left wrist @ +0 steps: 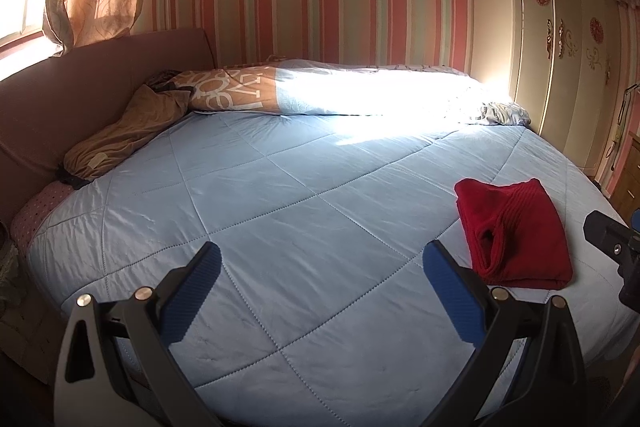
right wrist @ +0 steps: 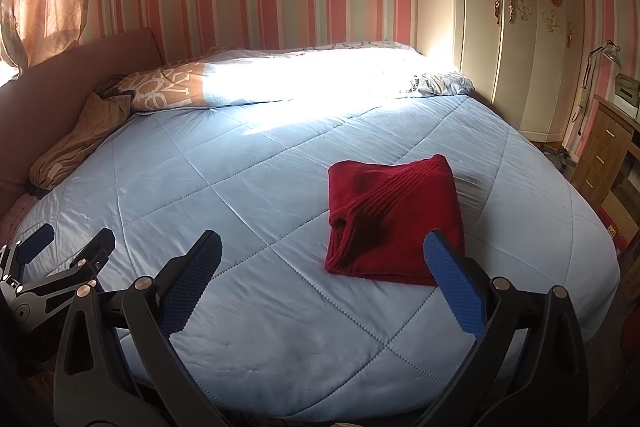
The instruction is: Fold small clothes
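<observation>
A red knitted garment (left wrist: 514, 231) (right wrist: 394, 221) lies folded into a rough rectangle on the light blue quilted bed cover (left wrist: 280, 211) (right wrist: 224, 195). My left gripper (left wrist: 322, 259) hovers open above the near middle of the bed, with the garment to its right and nothing between its blue pads. My right gripper (right wrist: 322, 249) is open too, held just short of the garment's near edge, its right finger (right wrist: 452, 283) in front of the garment's near right corner. Each gripper shows at the edge of the other's view: the left gripper (right wrist: 60, 247) and the right gripper's body (left wrist: 612, 239).
A rolled duvet (left wrist: 320, 91) runs along the far side of the bed. A tan bundle of cloth (left wrist: 128, 135) lies by the pink headboard (left wrist: 80, 79) at left. A white wardrobe (right wrist: 520, 27) and a wooden drawer unit (right wrist: 600, 151) stand at right.
</observation>
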